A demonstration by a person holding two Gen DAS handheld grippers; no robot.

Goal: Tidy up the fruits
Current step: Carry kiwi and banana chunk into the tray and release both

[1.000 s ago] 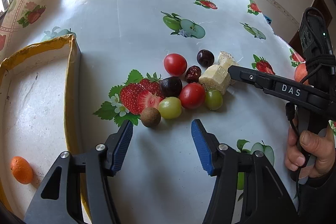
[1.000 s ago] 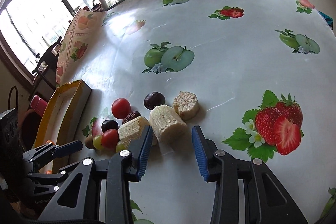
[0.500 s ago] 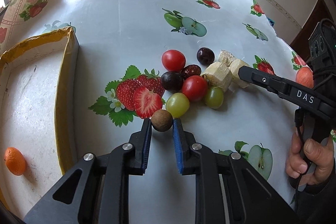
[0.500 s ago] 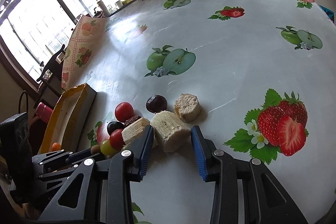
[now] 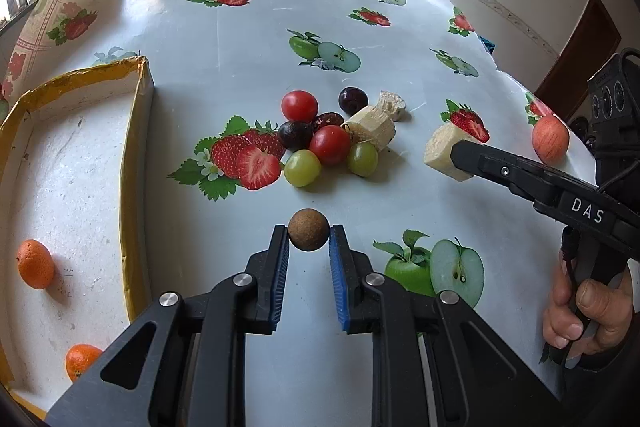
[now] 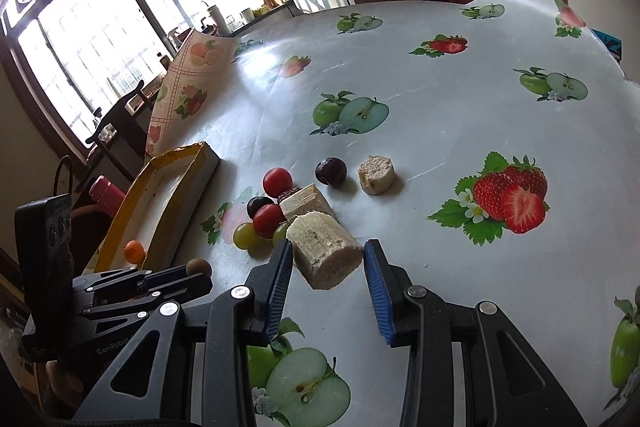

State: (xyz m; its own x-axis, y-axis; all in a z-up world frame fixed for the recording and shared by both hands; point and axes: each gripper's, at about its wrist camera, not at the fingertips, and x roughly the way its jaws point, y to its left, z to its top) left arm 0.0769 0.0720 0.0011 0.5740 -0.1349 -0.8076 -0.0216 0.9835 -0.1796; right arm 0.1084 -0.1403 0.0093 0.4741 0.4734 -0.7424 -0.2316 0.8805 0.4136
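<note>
Daylight is pouring in from the windows (image 6: 120,39) at your ten o'clock, blowing them out white and laying glare across the tablecloth (image 6: 280,63). Soft shadows are falling toward four o'clock, and the fisheye is bending and darkening every edge.

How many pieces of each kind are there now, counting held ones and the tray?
Red tomatoes: 2
Green grapes: 2
Dark round fruits: 2
Wrinkled dark-red fruit: 1
Brown ball: 1, in left gripper
Pale cane chunks: 3, one in right gripper
Oranges: 2, in tray
Total: 13
</note>
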